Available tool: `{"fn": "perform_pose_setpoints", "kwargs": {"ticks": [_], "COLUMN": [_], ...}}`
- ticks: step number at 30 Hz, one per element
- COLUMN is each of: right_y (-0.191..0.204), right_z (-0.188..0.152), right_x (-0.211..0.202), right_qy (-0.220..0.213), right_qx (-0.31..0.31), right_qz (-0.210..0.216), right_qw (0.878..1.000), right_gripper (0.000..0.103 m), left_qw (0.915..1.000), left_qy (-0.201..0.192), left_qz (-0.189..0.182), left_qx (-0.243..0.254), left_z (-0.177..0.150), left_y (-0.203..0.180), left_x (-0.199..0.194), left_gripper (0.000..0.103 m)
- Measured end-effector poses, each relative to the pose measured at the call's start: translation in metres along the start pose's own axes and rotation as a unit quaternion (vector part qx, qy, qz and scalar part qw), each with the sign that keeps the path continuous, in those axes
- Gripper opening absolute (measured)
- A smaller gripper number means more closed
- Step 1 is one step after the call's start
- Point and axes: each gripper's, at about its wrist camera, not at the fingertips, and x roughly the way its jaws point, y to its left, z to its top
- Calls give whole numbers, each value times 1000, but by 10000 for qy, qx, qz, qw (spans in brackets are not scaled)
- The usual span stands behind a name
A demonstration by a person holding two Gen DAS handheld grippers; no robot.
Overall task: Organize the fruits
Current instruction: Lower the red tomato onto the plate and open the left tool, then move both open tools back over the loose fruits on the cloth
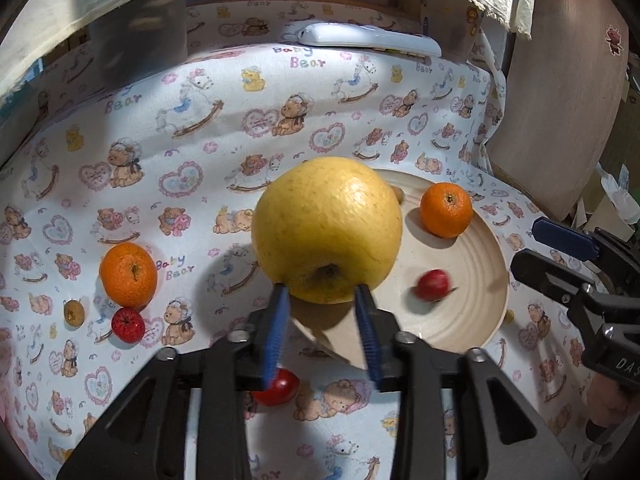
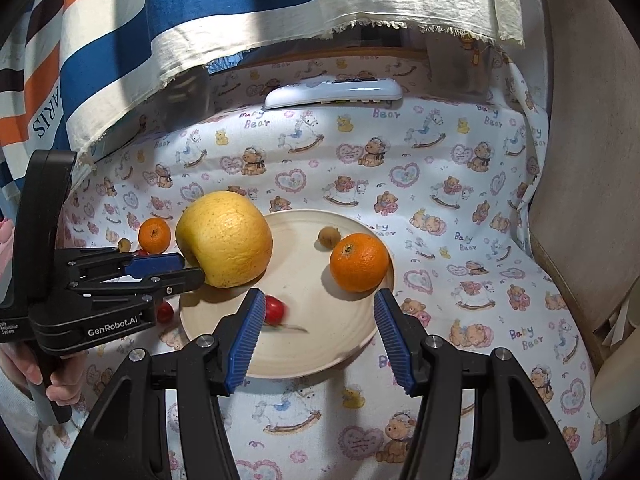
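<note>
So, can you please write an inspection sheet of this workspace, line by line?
Surface: table under a teddy-bear print cloth.
Job's things: plate holds pomelo, orange, small brown fruit, blurred red fruit. On the cloth: second orange, brown fruit, two red fruits.
Clutter: white remote at the back.
Grippers: left gripper open, tips at the pomelo; right gripper open, empty.
Cables: nothing seen.
Surroundings: striped fabric hanging behind; chair at the right.

red fruit [image 1: 433, 285] on plate: motion-blurred; tomato [image 1: 280, 388]: half hidden behind left fingers [image 1: 276, 336]
</note>
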Motion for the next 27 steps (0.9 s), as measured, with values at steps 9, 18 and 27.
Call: {"fn": "perform_pose_setpoints", "kwargs": {"ticks": [9, 18, 27], "right_y": [0, 3, 19], "right_z": [2, 1, -4], "right_x": [-11, -22, -42], "right_qy": [-303, -797, -1511], "right_qx": [46, 48, -351], "right_qz": [61, 79, 20], "right_qw": [9995, 9968, 9879], "right_gripper": [63, 77, 85], "left_qw": [9974, 9821, 9658], "left_qy": [-636, -1715, -2298], "left_qz": [322, 786, 1188], "left_qx": [111, -9, -198], "left_z": [-15, -35, -66], "left_y": [7, 26, 58], "left_x": [-39, -98, -143], "left_gripper": [63, 92, 101]}}
